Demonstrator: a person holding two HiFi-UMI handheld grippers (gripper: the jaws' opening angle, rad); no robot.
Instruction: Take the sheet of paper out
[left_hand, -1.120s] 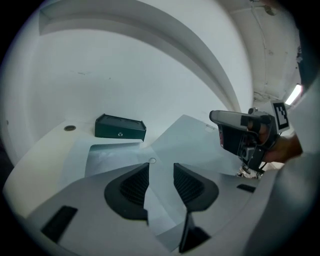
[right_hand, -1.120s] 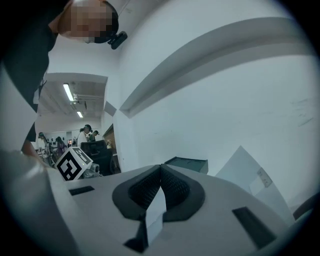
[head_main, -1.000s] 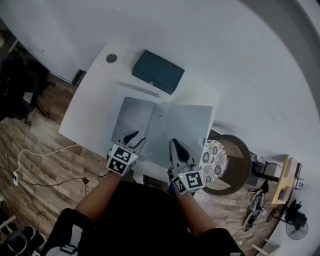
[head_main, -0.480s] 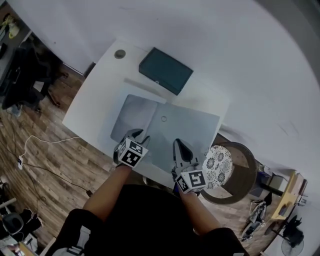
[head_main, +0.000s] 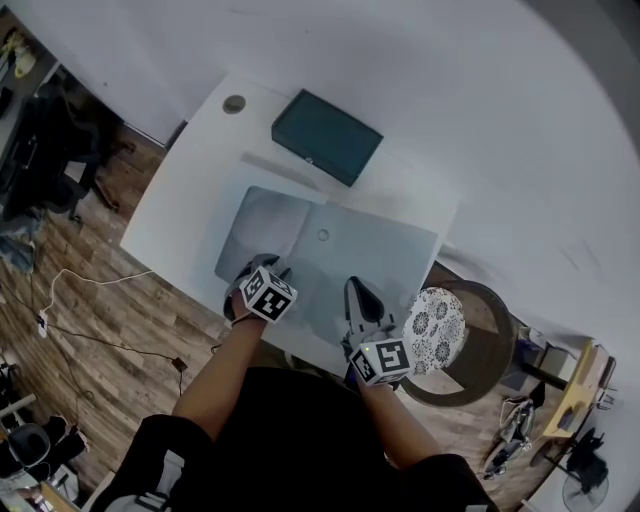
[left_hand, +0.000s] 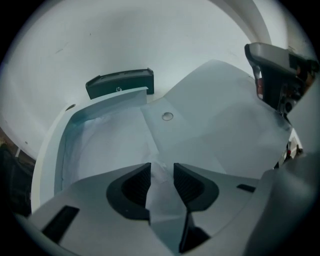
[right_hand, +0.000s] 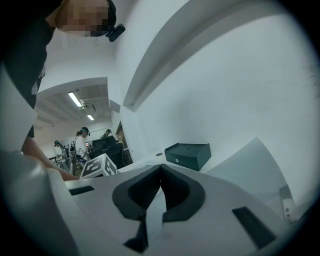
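With both grippers down at the table's near edge, layout runs like this: wood floor (head_main: 90, 300) with a white cable (head_main: 85, 283) at far left, then the white table (head_main: 175, 205), with a round grommet (head_main: 234, 104) at its far left corner. Grey folder (head_main: 385, 250) lies open on the table, spread in two halves, snap button (head_main: 322, 236) just right of the fold. Left gripper (left_hand: 161, 172) is over the near edge of the left half. Its jaws are nearly together, leaving only a narrow gap, and a raised fold of the paper (left_hand: 161, 194) fills that gap, so the paper is pinched. The rest of the paper lies in the left half's pocket, white inside a translucent teal-edged rim, running toward the far left. Dark teal box (head_main: 326, 137) sits on the table just beyond the folder's far edge. Right gripper (right_hand: 160, 172) is at the near edge of the right half. Its jaw tips meet, with a thin pale sheet edge clamped between the pads. That edge reads as the folder's right half, which rises as a pale flap to the right of the jaws in the right gripper view. Right of the table, near its near right corner, stands a round stool (head_main: 485, 330) with a patterned cushion (head_main: 432, 325). People at desks (right_hand: 80, 142) show small in the left background of the right gripper view.
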